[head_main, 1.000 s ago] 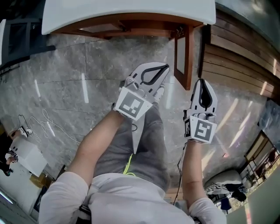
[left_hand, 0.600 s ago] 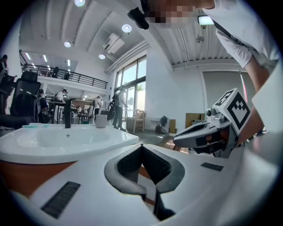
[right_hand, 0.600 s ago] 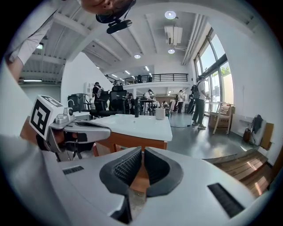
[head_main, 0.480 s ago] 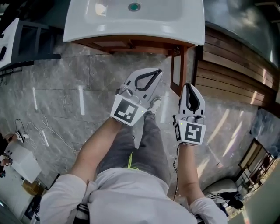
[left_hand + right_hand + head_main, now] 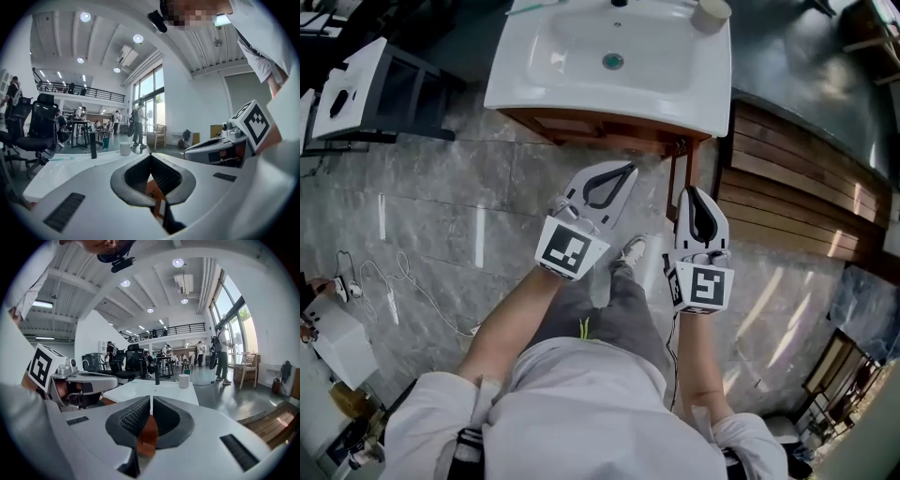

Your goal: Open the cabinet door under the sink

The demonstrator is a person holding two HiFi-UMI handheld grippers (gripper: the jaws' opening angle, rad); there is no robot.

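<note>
A white sink (image 5: pixel 581 80) sits on a brown wooden cabinet (image 5: pixel 581 131) at the top of the head view. A narrow wooden door panel (image 5: pixel 678 187) stands edge-on at the cabinet's right front corner, swung out from the front. My left gripper (image 5: pixel 625 169) is shut and empty, its tip just below the cabinet's front. My right gripper (image 5: pixel 694 191) is shut too, right beside the door panel's outer edge. In the left gripper view the shut left gripper (image 5: pixel 151 155) points over the sink top (image 5: pixel 70 164). The right gripper (image 5: pixel 151 399) is also shut, with brown wood (image 5: pixel 147 432) behind it.
Dark wooden slats (image 5: pixel 797 197) run along the right of the cabinet. A black stand with a white top (image 5: pixel 366 84) is at the left. White cables (image 5: pixel 375 281) lie on the grey stone floor. A cup (image 5: pixel 711 9) stands on the sink's rim. My shoe (image 5: pixel 630 251) is under the grippers.
The head view has tilted so the whole sink shows. Both grippers have come closer to the cabinet front and the door panel. Both stayed shut.
</note>
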